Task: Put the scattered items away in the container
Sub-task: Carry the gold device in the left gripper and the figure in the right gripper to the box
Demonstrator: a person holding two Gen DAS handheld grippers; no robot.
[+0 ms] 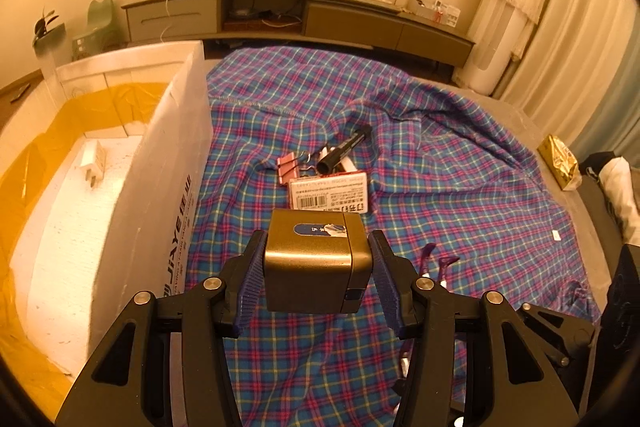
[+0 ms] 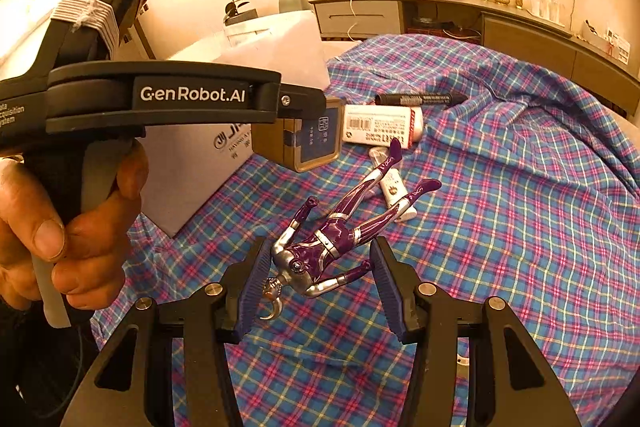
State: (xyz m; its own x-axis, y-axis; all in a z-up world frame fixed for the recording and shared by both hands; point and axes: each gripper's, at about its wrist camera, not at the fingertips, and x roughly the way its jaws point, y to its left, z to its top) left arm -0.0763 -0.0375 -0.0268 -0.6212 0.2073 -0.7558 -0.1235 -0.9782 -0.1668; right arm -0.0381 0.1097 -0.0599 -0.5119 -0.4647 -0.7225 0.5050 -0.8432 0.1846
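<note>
Box (image 1: 316, 259) pinched in left tool (image 1: 318, 279), beside the foam container (image 1: 172, 163).
Carry it left over the wall before releasing; right tool (image 2: 316, 283) gapes wide around the figure (image 2: 320, 247) on the bed (image 2: 500, 207), gripping nothing.

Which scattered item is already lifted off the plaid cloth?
The bronze box, clamped in the left gripper. The marker, binder clip, label pack and purple figure all lie on the cloth.
</note>
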